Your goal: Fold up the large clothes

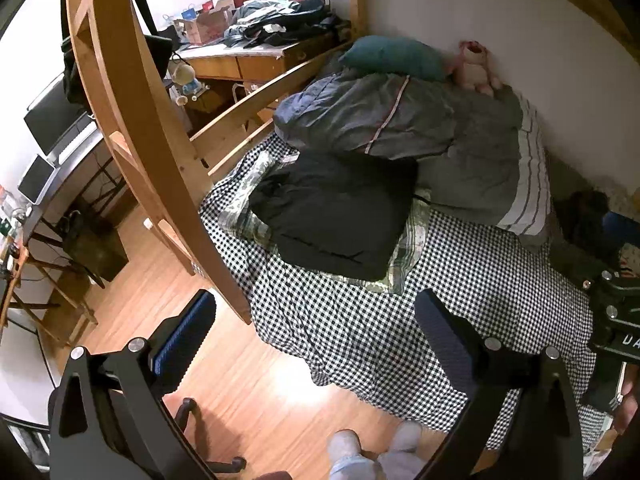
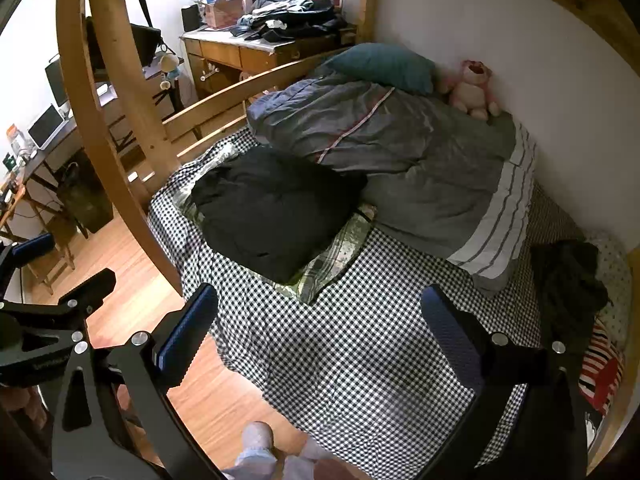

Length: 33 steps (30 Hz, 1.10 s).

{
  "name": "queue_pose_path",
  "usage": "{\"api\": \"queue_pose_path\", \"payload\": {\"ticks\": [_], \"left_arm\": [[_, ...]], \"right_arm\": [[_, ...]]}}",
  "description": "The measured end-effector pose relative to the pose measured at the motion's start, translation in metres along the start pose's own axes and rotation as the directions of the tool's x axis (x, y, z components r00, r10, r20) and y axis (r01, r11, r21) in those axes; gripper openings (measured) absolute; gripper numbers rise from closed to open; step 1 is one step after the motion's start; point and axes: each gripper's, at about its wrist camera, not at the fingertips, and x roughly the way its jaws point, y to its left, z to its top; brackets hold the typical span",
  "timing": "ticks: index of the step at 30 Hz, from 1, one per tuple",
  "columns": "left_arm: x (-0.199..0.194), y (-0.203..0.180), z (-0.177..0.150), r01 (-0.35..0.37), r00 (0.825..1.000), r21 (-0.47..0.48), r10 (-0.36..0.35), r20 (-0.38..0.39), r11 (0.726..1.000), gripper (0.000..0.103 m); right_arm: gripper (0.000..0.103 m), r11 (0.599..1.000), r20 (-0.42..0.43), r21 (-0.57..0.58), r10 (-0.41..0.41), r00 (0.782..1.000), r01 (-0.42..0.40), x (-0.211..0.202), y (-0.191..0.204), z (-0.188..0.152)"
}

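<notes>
A folded black garment [image 1: 336,216] [image 2: 268,208] lies on a folded green plaid garment [image 1: 408,258] [image 2: 336,256] on the checkered bed sheet [image 1: 360,320] [image 2: 360,340]. A crumpled dark garment [image 2: 568,284] [image 1: 584,216] lies at the bed's right end. My left gripper [image 1: 316,340] is open and empty, held above the bed's front edge. My right gripper [image 2: 320,336] is open and empty above the sheet. The left gripper shows at the left edge of the right wrist view [image 2: 36,280]. The right gripper's body shows at the right edge of the left wrist view.
A grey duvet [image 2: 420,160], teal pillow [image 2: 384,66] and pink plush toy [image 2: 474,88] sit against the wall. A wooden bunk ladder [image 1: 136,112] stands left of the bed. Desks with monitors and a cluttered dresser [image 2: 260,44] lie beyond. The person's slippered feet [image 1: 372,452] are on the wood floor.
</notes>
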Motion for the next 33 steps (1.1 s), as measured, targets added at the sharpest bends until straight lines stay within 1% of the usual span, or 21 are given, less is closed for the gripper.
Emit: {"api": "queue_pose_path", "payload": {"ticks": [2, 5, 14, 17, 21, 24, 27, 30, 32, 33], "left_arm": [[0.001, 0.0, -0.001, -0.003, 1.0, 0.0, 0.003, -0.004, 1.0, 0.098], [0.001, -0.002, -0.001, -0.029, 1.0, 0.015, 0.029, -0.002, 0.999, 0.098], [0.005, -0.002, 0.004, -0.022, 1.0, 0.02, 0.022, -0.006, 1.0, 0.098], [0.005, -0.002, 0.004, -0.047, 0.999, 0.036, 0.047, -0.005, 0.998, 0.098], [0.006, 0.0, 0.005, -0.015, 1.0, 0.029, 0.015, -0.01, 0.999, 0.098], [0.006, 0.0, 0.007, -0.009, 1.0, 0.026, 0.009, -0.013, 1.0, 0.098], [0.009, 0.002, 0.007, 0.015, 0.999, 0.011, -0.015, -0.031, 1.0, 0.098], [0.01, 0.003, 0.007, -0.007, 1.0, 0.011, 0.007, -0.031, 1.0, 0.098], [0.008, 0.0, 0.007, -0.057, 0.998, 0.026, 0.058, -0.018, 0.998, 0.098], [0.008, -0.001, 0.007, -0.068, 0.997, 0.037, 0.069, -0.018, 0.997, 0.098]], "right_arm": [[0.1, 1.0, 0.0, -0.001, -0.001, 1.0, 0.001, 0.0, 0.001, 0.0], [0.1, 1.0, -0.001, -0.003, 0.0, 1.0, 0.0, 0.0, 0.002, 0.0], [0.1, 1.0, -0.005, -0.018, 0.006, 1.0, -0.006, 0.002, -0.001, 0.001], [0.1, 0.999, -0.009, -0.043, 0.008, 1.0, -0.008, 0.004, 0.0, 0.001], [0.1, 0.999, -0.013, -0.047, 0.006, 1.0, -0.007, 0.007, 0.001, 0.001], [0.1, 0.999, -0.016, -0.049, 0.008, 1.0, -0.009, 0.008, 0.0, 0.001], [0.1, 0.999, -0.019, -0.051, 0.007, 1.0, -0.008, 0.008, 0.0, 0.001], [0.1, 0.999, -0.019, -0.052, 0.006, 1.0, -0.007, 0.009, 0.0, 0.001], [0.1, 0.999, -0.019, -0.053, 0.007, 1.0, -0.008, 0.009, -0.001, 0.001], [0.1, 0.999, -0.02, -0.054, 0.005, 1.0, -0.006, 0.009, -0.001, 0.001]]}}
